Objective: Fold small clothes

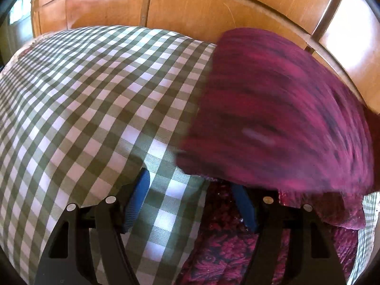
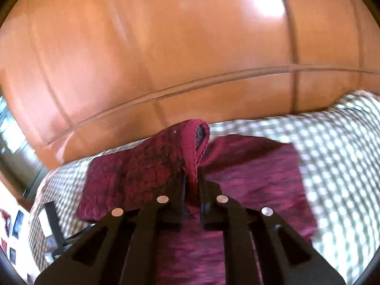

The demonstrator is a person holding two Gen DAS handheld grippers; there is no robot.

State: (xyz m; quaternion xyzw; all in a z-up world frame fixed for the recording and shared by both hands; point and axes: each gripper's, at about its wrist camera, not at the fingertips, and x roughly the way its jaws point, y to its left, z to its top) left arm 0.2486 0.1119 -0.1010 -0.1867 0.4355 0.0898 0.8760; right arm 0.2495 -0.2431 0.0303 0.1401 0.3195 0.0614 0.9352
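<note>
left gripper: I hold it released, one blue finger on the checked cloth, the other on the magenta garment, I judge to pin it | right gripper: clenched on the garment's hem, lifted to fold | garment on the checked cloth, long axis cannot tell, blurred

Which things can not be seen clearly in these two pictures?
- Left wrist view: the raised part of the magenta garment is motion-blurred; its pattern is unreadable.
- Left wrist view: the lifted cloth overhangs the left gripper, hiding what one finger touches.
- Right wrist view: the checked cloth is blurred; the right gripper covers the pinched fold's base.
</note>
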